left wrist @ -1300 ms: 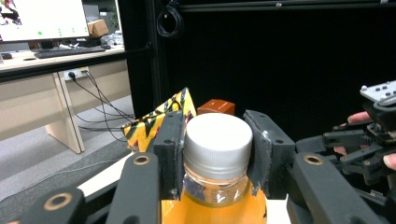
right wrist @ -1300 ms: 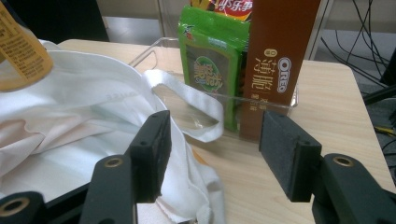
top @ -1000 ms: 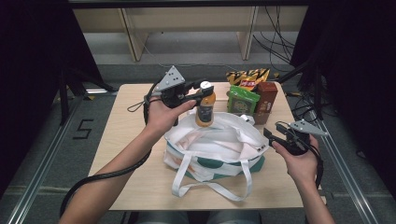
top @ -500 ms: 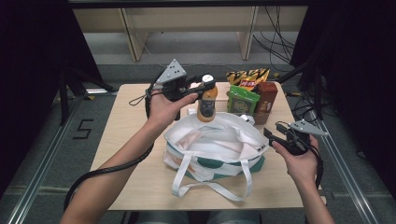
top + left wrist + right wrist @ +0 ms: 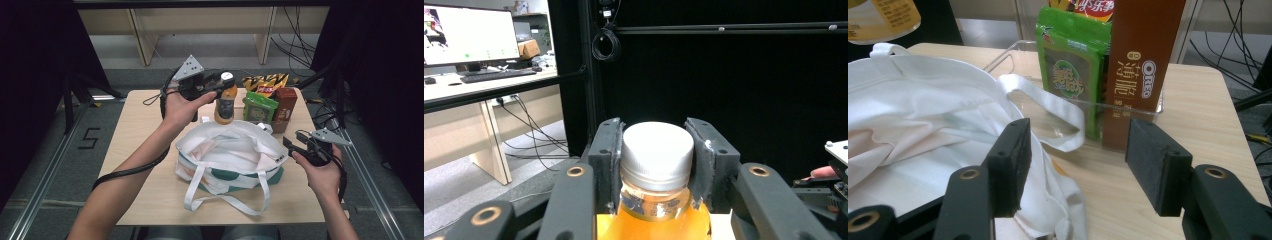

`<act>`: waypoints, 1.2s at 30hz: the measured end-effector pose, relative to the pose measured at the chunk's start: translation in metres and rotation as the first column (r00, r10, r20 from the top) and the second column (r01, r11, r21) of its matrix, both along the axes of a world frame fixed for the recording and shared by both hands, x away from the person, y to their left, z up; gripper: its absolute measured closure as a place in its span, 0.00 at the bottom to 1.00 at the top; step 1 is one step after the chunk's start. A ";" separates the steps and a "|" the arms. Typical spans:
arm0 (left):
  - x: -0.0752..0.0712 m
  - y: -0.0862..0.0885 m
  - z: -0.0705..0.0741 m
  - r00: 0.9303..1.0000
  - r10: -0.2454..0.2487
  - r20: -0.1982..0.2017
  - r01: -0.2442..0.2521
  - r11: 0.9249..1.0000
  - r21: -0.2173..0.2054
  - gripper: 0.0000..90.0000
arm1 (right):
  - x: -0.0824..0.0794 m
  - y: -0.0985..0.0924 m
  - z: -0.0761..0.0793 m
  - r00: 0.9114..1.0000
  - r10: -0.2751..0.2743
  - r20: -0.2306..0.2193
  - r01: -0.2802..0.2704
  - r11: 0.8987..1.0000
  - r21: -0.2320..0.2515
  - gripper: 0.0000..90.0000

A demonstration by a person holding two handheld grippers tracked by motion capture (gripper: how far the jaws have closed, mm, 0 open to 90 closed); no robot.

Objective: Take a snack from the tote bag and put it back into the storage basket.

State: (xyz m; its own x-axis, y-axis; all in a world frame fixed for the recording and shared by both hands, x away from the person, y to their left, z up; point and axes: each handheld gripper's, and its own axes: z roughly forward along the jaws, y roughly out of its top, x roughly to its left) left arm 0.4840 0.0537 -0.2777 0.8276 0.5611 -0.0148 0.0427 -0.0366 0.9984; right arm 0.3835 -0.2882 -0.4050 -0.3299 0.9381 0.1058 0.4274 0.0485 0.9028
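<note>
The white tote bag (image 5: 227, 155) lies on the counter (image 5: 145, 130) nearest the person, its mouth gaping upward and its two looped handles trailing toward the counter's near edge; everything else can be placed from this bag.

Just to the right of the bag, the right gripper (image 5: 295, 147) is held at the bag's rim, its jaws spread with nothing between the pads. In the right gripper view one jaw hangs over the bag's white fabric and the other over bare wood (the pads touch neither).

Above the bag's far rim hangs the orange juice bottle (image 5: 225, 100), upright and lifted clear of the counter. The left gripper (image 5: 219, 86) pinches it at the top: in the left gripper view both pads press on the sides of the white cap (image 5: 657, 150), with the orange liquid showing below.

Beyond the bag on its far right side stands a clear plastic bin (image 5: 1058, 107) holding snacks upright: a green packet (image 5: 260, 107) closest to the bottle, a brown Oreo box (image 5: 285, 102) beside it, and a yellow chip bag (image 5: 265, 81) behind them. One bag handle curls against the bin's wall.

Farther still, past the counter, run wooden shelf frames (image 5: 200, 22) and loose cables (image 5: 295, 47) on the floor.
</note>
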 end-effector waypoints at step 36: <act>0.036 -0.017 -0.006 1.000 0.010 0.000 -0.010 1.000 0.020 0.66 | 0.001 -0.004 -0.003 1.000 0.009 0.010 -0.009 1.000 -0.007 0.49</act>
